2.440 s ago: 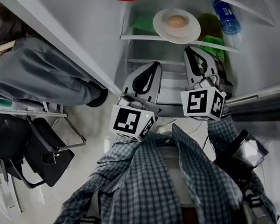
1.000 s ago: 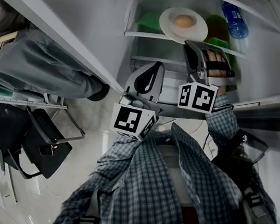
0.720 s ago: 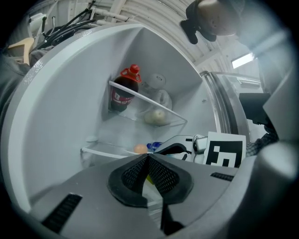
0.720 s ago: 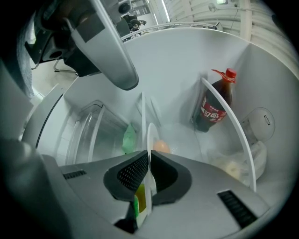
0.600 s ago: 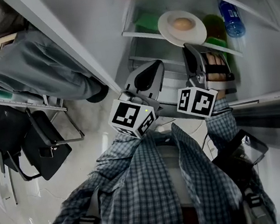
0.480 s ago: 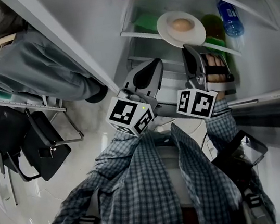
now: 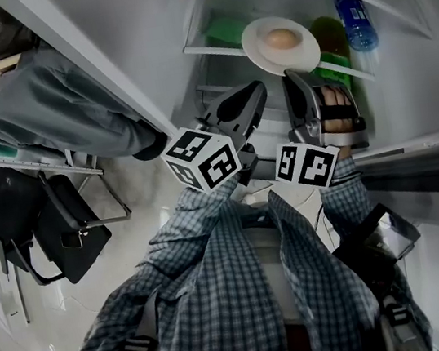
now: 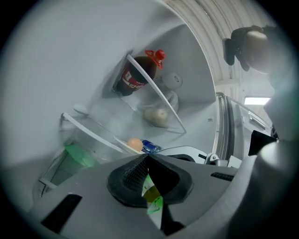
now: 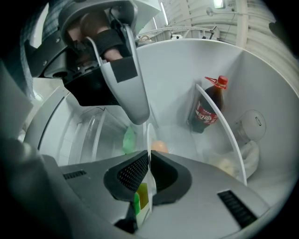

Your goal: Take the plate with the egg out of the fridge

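**Right gripper has the plate's rim; the draw-out comes next**

The right gripper (image 7: 293, 78) is clamped on the plate (image 7: 258, 40). In the right gripper view the thin white rim stands edge-on between the ribbed pads, and the egg (image 7: 280, 38) sits just beyond the jaw tips. The plate lies ahead of that gripper on the fridge shelf (image 7: 212, 50); whether it has lifted clear cannot be told. The left gripper (image 8: 147, 159) is closed on nothing, just beside the right one and short of the plate. The step in hand looks like securing the grasp. Next, the plate probably wants drawing straight back toward the person, kept level, since the egg lies loose and could roll
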A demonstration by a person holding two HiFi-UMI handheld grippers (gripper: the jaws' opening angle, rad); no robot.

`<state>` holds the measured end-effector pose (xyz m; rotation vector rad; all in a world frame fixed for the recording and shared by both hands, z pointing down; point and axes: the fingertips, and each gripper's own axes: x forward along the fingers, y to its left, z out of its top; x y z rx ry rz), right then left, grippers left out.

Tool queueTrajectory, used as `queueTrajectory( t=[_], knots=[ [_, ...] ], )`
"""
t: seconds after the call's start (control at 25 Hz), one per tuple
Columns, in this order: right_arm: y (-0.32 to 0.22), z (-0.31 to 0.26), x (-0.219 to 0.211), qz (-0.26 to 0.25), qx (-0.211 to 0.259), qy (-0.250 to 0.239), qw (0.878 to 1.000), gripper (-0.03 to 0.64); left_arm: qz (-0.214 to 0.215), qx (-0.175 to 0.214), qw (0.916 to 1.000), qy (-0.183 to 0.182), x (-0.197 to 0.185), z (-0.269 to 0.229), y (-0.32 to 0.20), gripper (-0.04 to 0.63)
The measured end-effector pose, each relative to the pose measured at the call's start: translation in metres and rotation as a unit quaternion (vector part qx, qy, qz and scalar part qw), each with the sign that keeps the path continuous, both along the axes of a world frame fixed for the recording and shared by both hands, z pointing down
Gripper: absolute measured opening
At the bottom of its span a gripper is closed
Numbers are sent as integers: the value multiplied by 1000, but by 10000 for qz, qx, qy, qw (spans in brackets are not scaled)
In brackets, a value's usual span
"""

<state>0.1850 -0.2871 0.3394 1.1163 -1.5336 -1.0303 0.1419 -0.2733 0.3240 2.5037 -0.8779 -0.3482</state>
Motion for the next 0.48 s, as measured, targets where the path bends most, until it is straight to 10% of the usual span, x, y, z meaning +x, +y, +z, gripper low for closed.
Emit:
queueTrajectory(
  t=[0.48],
  knots=[
    [8,-2,1,-31,79,-18,10000,25,108,-663,9919,1079,3,-4,-7,62]
  ],
)
